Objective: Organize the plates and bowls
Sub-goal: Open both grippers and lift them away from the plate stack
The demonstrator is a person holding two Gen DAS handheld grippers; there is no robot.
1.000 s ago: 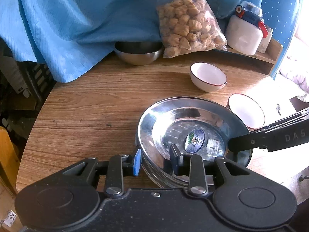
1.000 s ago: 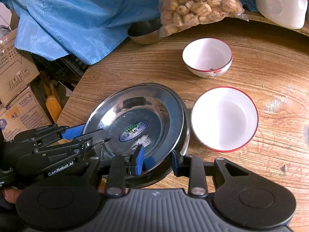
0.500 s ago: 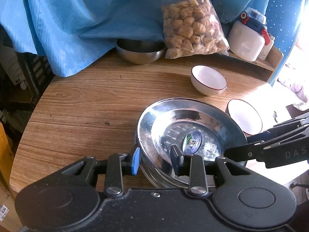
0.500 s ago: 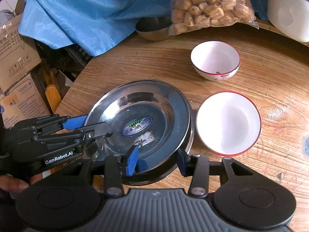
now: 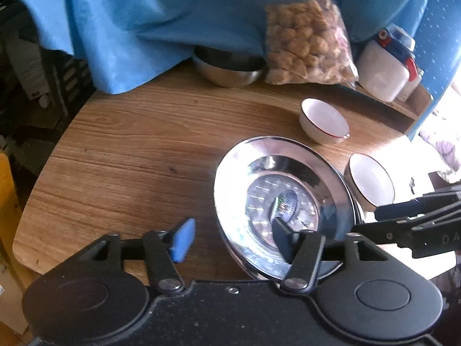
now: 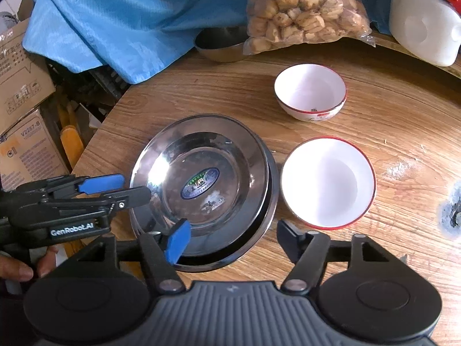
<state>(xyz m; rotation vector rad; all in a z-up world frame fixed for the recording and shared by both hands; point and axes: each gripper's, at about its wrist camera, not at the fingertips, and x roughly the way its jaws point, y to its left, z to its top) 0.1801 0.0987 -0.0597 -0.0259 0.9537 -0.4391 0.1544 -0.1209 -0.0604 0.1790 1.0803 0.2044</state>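
Both hand-held grippers (image 6: pixel 232 238) (image 5: pixel 232 238), jaws just opened wide, apparently straddle the steel plates' (image 6: pixel 201 184) rim untouched.

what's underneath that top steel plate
Another steel plate sits directly under the top steel plate; only its rim shows. Whether more plates lie beneath is hidden.

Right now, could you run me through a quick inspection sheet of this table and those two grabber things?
Surface: round wooden table, worn patch near its right edge.
Job's things: stacked steel plates; large white bowl beside them; small white bowl farther back.
Clutter: steel bowl, bag of snacks, white jug.
Grippers: left gripper and right gripper have just been opening; each straddles the plates' rim without pinching it.
Cables: nothing seen.
Surroundings: blue cloth, cardboard boxes.
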